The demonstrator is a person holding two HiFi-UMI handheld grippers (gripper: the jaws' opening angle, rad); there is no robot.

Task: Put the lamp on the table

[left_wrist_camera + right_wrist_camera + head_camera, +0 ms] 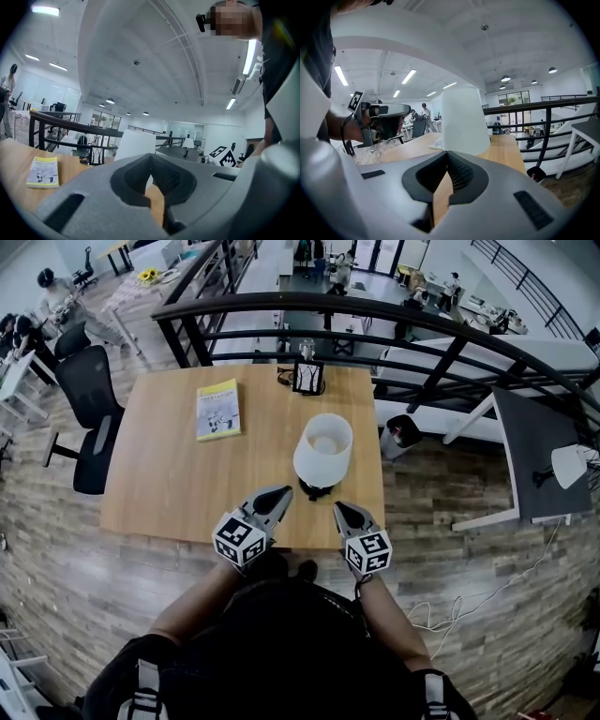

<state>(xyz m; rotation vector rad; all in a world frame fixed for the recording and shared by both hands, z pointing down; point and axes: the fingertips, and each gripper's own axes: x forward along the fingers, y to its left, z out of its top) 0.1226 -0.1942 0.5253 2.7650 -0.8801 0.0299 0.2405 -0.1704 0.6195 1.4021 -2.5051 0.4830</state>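
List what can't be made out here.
- Lamp base: head view, mostly under its shade; left gripper view, behind left claw; right gripper view, behind right claw.
- Book title: head view, too small; left gripper view, blurred.
- Frame picture: head view, too small.

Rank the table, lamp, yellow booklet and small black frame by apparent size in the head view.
1. table
2-3. lamp and yellow booklet: close. The lamp looks slightly larger, but its shade stands nearer the camera, so this is unsure.
4. black frame
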